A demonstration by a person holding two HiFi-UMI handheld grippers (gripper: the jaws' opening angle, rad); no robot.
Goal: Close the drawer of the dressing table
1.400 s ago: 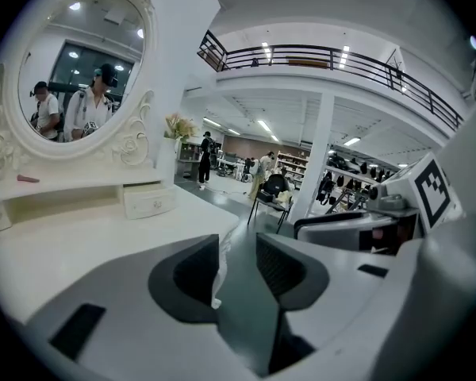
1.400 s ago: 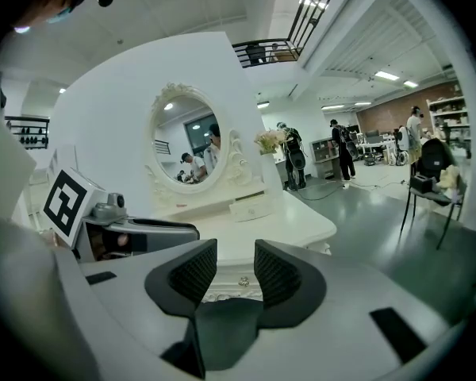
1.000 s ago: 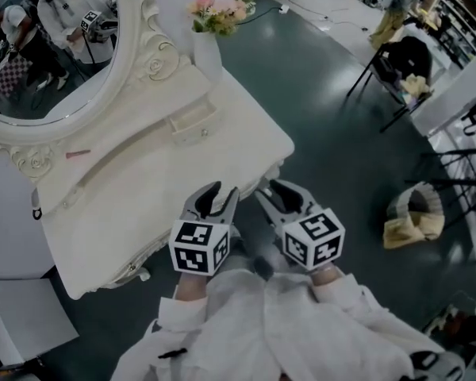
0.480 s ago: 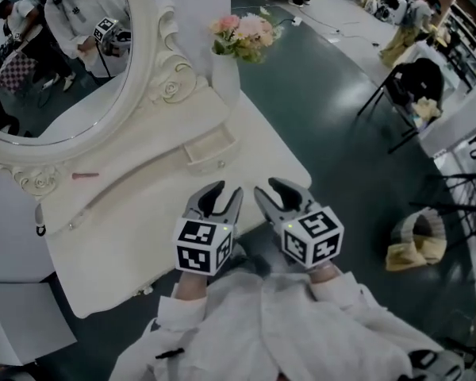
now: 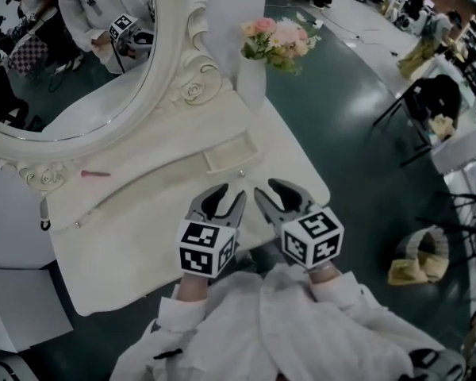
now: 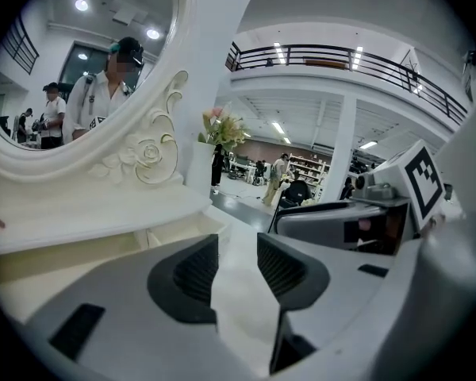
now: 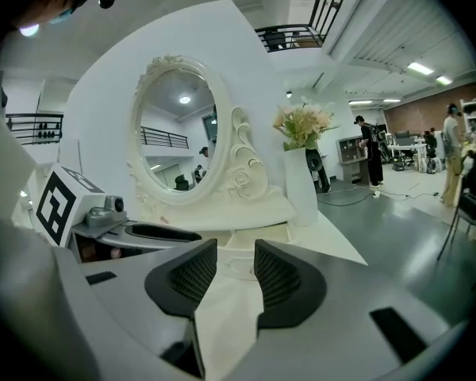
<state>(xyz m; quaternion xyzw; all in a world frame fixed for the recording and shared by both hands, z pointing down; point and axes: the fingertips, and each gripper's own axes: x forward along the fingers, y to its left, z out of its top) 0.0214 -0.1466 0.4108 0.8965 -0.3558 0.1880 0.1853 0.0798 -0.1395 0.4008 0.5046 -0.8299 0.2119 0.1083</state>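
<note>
The white dressing table [image 5: 135, 244] fills the left of the head view. Its small drawer [image 5: 232, 158] stands pulled out of the raised shelf under the mirror, right of centre. My left gripper [image 5: 226, 198] and right gripper [image 5: 271, 190] hover side by side over the table's front right part, just short of the drawer. Both are open with nothing between the jaws. In the left gripper view the left gripper [image 6: 236, 252] points past the drawer [image 6: 178, 228]. From the right gripper view, the drawer [image 7: 258, 235] lies straight ahead of the right gripper [image 7: 226, 270].
An oval mirror [image 5: 71, 46] in a carved frame rises at the back left. A white vase of flowers [image 5: 254, 74] stands on the table's far right corner. A pink stick [image 5: 95, 174] lies on the shelf. A folding chair [image 5: 428, 105] and a bag [image 5: 416, 260] are on the floor at right.
Both grippers have moved forward together toward the dressing table and now hang over its top near the drawer. Their jaws have kept the same width.
</note>
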